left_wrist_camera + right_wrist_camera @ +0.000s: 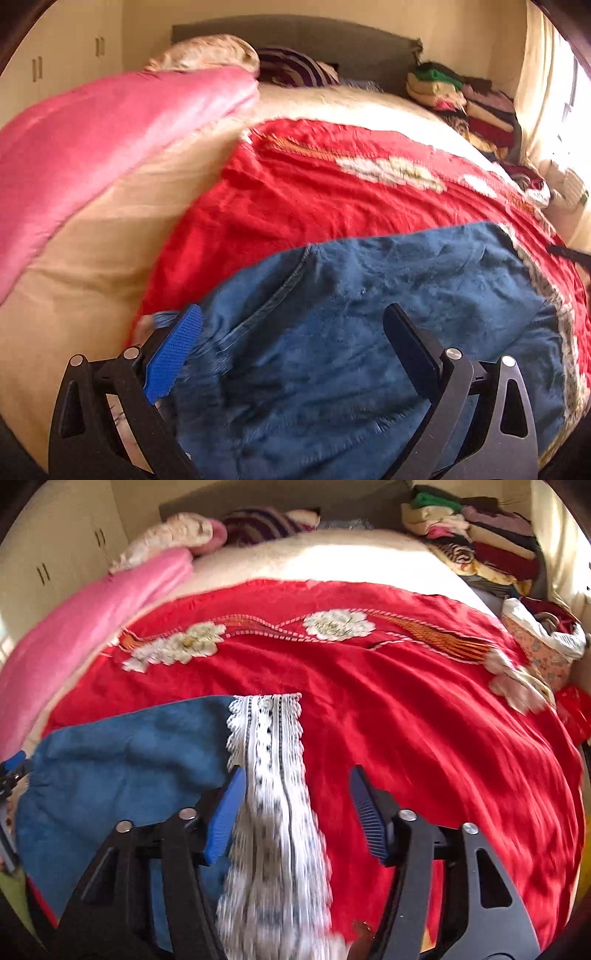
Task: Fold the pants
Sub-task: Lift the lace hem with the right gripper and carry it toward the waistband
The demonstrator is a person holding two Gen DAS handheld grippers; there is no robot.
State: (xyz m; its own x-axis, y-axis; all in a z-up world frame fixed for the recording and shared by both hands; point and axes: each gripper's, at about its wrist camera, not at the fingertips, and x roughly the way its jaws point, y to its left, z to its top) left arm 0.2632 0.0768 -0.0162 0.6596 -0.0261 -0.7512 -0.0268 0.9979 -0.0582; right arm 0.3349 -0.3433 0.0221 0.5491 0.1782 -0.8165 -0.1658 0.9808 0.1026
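Blue pants (pixel 122 760) on red bedspread (pixel 424 720), lace-trimmed edge (pixel 267 731)

Your left gripper (pixel 291 328) sits low in frame, jaws spread wide, nothing pinched. Your right gripper (pixel 297 794), bottom centre, jaws also apart, pads not pressing anything.

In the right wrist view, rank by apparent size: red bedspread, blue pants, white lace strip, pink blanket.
1. red bedspread
2. blue pants
3. pink blanket and white lace strip: look alike in area; the strip lies nearest the camera, so unranked.
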